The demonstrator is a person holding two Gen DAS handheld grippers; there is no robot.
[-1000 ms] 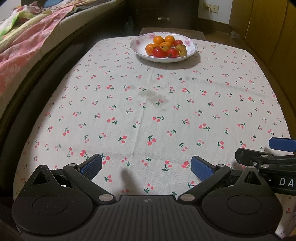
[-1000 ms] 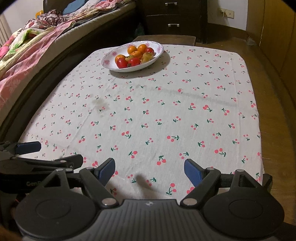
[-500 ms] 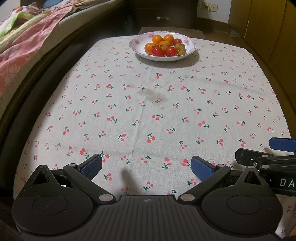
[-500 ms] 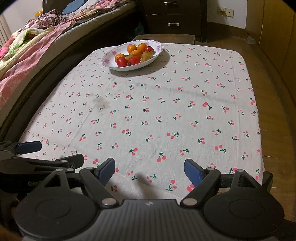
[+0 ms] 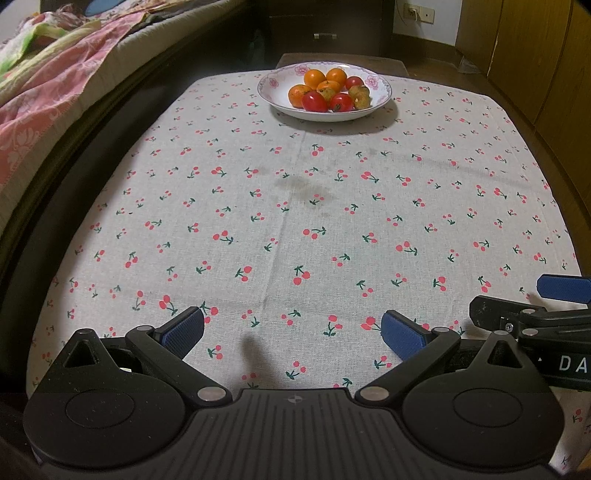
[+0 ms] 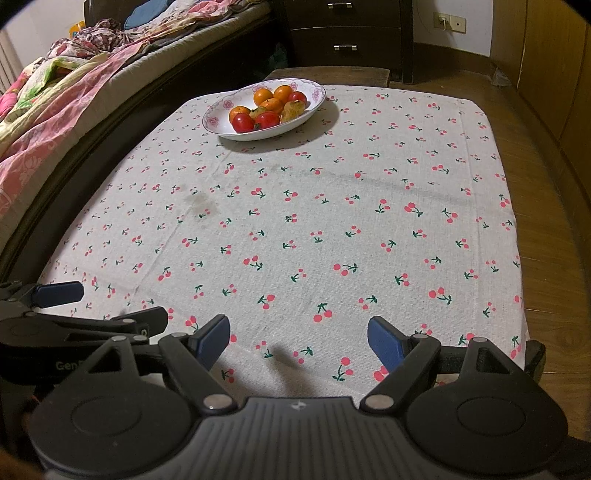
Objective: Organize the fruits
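Nothing moved; right gripper (image 5: 563,295) cut off — fruit bowl (image 5: 384,92) far.

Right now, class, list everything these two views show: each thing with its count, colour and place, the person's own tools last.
bowl: one, white with pink flowers, far end of the table.
oranges: four, orange, in the bowl.
tomatoes: three, red, in the bowl.
yellowish fruit: at least one, right side of the bowl.
tablecloth: one, pale with red cherries, covering the table.
bed: one, pink and floral bedding, left.
drawers: dark, far wall.
left claw: blue pads, open, empty, near edge.
right claw: blue pads, open, empty, near edge.
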